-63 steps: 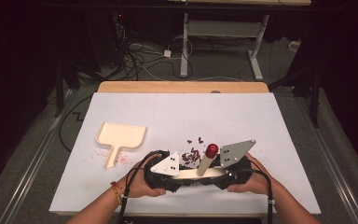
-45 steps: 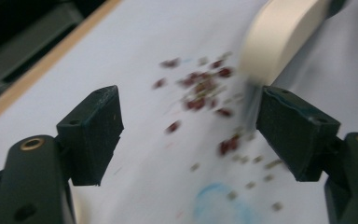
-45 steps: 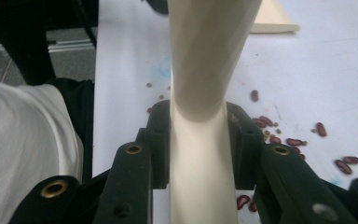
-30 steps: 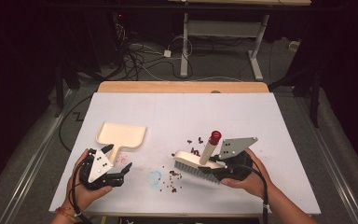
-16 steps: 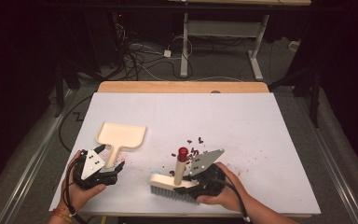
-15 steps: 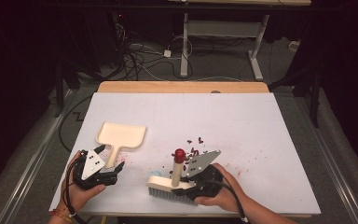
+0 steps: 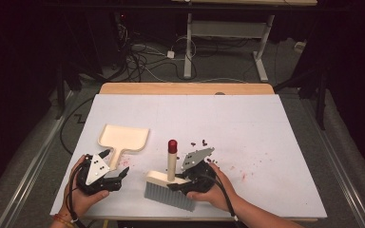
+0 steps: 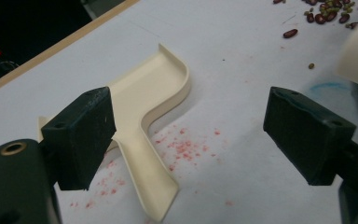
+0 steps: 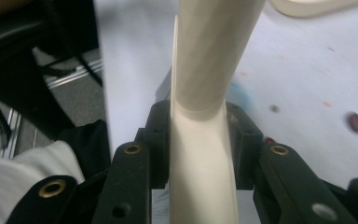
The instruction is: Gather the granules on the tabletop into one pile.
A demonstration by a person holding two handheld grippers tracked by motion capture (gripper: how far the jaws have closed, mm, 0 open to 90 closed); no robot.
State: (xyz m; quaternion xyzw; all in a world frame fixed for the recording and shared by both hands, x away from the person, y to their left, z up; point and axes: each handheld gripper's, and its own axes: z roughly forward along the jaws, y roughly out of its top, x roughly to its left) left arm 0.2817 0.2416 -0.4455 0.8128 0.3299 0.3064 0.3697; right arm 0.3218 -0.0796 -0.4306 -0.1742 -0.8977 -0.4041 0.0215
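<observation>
Sweeping up spilled beans looks like the job here, and it is only just getting started.

Going from big to small: the dark room comes first, with a desk frame (image 7: 223,42) and a tangle of cables (image 7: 147,57) on the floor behind. Next is the table (image 7: 266,123), covered in white, with a wooden edge at the far side. Faint red marks and a blue smudge stain the white top.

Then comes the brush (image 7: 168,187). It stands near the front edge, bristles down on the table, with its red-tipped handle pointing up. The right gripper (image 7: 190,183) has its jaws squeezed tight on the base of the brush. The right gripper view shows the cream plastic pinched between the two black jaws.

The dustpan (image 7: 123,140) lies flat, to the left of the brush and apart from it, with its handle pointing toward the person. The left gripper (image 7: 116,173) sits just beside that handle with its jaws wide open and nothing in them. In the left gripper view the handle lies on the table near one jaw.

Smallest of all are the beans (image 7: 200,142), scattered just behind the brush.

My guess for the next move: the left gripper needs to close on the dustpan handle, so the pan can be held steady near the beans.
</observation>
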